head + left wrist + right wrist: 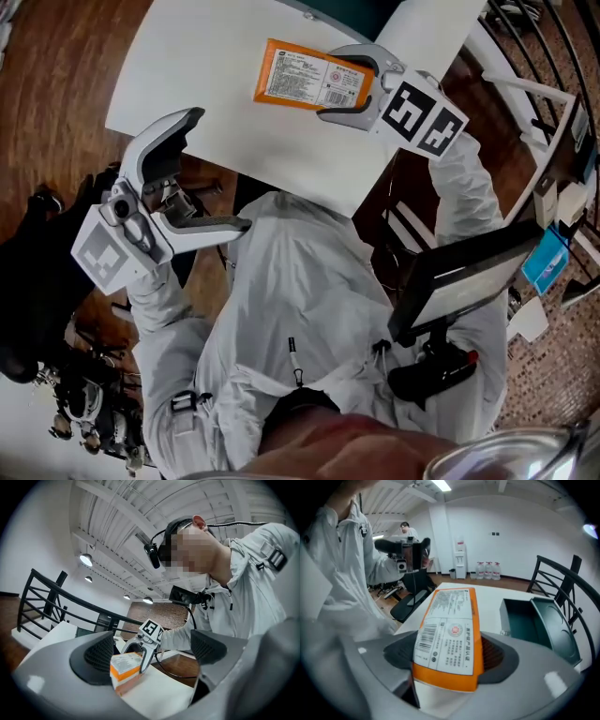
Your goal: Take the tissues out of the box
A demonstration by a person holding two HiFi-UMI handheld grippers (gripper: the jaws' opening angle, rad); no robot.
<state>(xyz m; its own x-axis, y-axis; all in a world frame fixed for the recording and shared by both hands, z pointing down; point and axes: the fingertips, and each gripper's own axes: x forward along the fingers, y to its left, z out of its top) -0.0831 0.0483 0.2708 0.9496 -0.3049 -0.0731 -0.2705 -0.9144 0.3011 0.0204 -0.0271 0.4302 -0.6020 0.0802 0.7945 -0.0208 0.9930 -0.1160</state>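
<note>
An orange and white tissue box (pixel 312 77) lies flat on the white table (pixel 216 56), label side up. My right gripper (pixel 326 84) is shut on the box's right end, one jaw on each long side. In the right gripper view the tissue box (pixel 450 630) fills the gap between the dark pads (pixel 497 654). My left gripper (pixel 220 169) hangs open off the table's near left edge, nothing between its jaws. From the left gripper view the tissue box (pixel 125 665) and the right gripper (pixel 140 652) show ahead on the table. No tissue shows outside the box.
A teal open container (pixel 543 620) stands on the table beyond the box. A dark screen (pixel 459 272) on a stand juts out at the person's right. A black chair (pixel 37 272) and gear sit on the wooden floor at left. Black railings (pixel 534 37) run at the right.
</note>
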